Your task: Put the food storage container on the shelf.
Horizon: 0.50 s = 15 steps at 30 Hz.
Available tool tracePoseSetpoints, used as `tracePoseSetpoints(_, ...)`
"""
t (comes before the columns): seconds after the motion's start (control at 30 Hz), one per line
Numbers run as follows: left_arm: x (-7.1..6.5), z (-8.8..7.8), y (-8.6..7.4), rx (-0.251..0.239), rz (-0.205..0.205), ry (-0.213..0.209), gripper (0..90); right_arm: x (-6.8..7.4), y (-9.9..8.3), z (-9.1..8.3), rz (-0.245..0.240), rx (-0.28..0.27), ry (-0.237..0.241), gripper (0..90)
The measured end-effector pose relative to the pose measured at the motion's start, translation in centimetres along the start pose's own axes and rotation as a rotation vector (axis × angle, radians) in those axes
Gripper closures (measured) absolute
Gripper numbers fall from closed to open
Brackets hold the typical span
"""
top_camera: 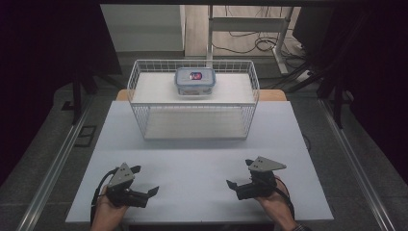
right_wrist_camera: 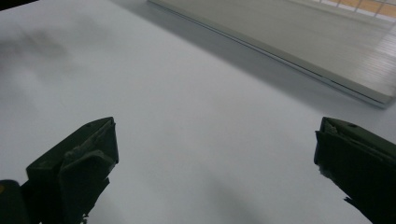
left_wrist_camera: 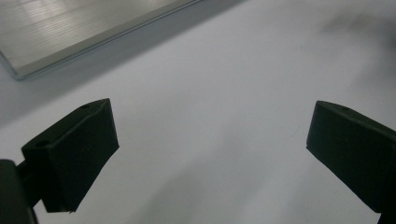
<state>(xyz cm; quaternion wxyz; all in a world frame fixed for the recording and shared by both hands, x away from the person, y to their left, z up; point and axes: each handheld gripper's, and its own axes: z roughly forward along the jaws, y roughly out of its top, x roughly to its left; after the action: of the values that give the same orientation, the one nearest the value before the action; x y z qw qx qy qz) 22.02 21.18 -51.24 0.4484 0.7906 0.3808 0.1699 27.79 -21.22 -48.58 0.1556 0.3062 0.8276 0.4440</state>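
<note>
A clear plastic food box with a blue-edged lid and a red and blue label sits inside a white wire basket, near its back wall. The basket stands at the far middle of the white table. My left gripper rests low at the near left, held in a hand, jaws wide apart and empty. At the near right my right gripper is open too, with nothing between its jaws. In the left gripper view the left gripper hangs over bare table; the right gripper does the same in its own view.
The basket's pale floor edge shows at the top of the left gripper view, and the same pale edge crosses the right gripper view. Metal rails run along both sides of the table. A white frame and cables lie beyond.
</note>
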Motion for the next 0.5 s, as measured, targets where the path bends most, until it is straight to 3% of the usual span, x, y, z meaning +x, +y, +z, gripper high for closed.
tracePoseSetpoints(0.5, 1.1, -2.0, -1.8, 0.004, -0.033, 0.042, 1.8, -1.9, -2.1, -2.3, 0.041, 0.014, -0.076, 0.0)
